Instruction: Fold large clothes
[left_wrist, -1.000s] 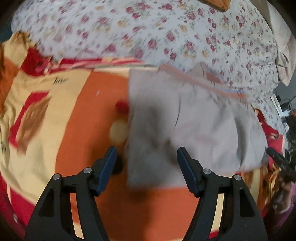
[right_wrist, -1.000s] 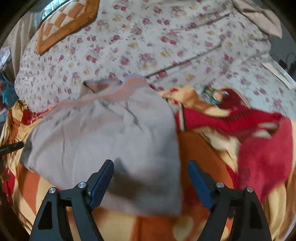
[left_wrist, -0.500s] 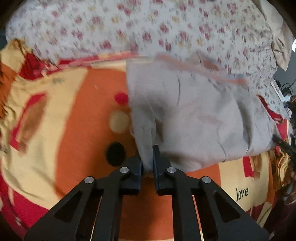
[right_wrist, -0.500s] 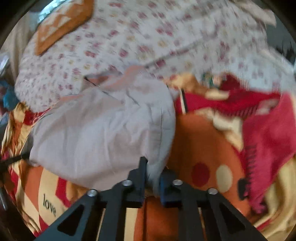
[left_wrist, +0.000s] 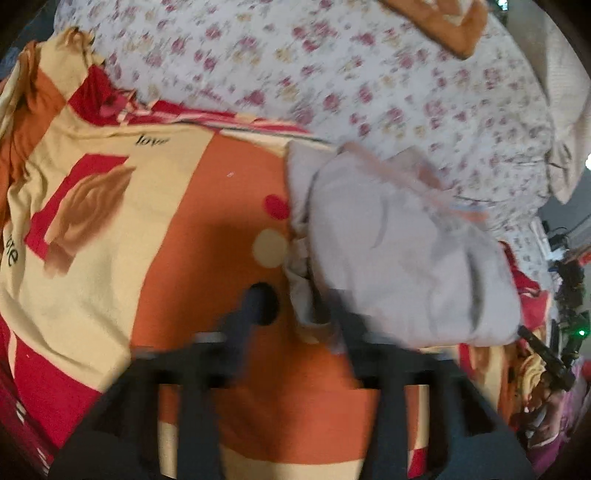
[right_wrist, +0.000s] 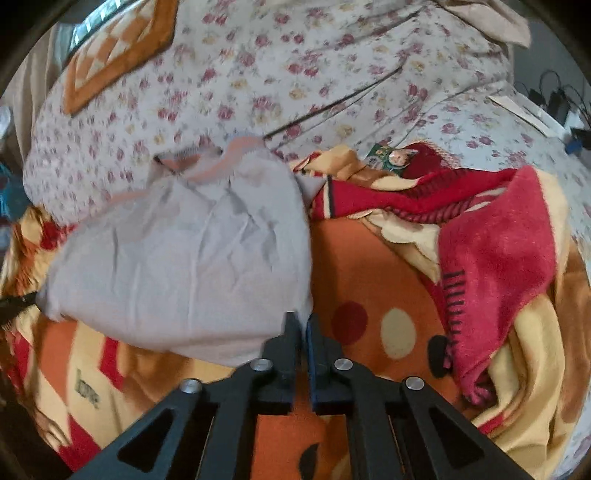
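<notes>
Garment (right_wrist: 184, 258) — pale grey, soft, folded into a puffy bundle — lies on the orange blanket (right_wrist: 369, 266), its far edge against the floral quilt (right_wrist: 295, 74). Right gripper (right_wrist: 303, 321) has its jaws nearly together and easing apart, a pinch of the near corner between them. Left gripper (left_wrist: 291, 306) is blurred, jaws opening wide, the other near corner (left_wrist: 306, 295) loose between the fingers (not pressed). Light, limp cloth, I'd say — it'll sag and slide on itself, so take it by the corners or hem, both sides together.
</notes>
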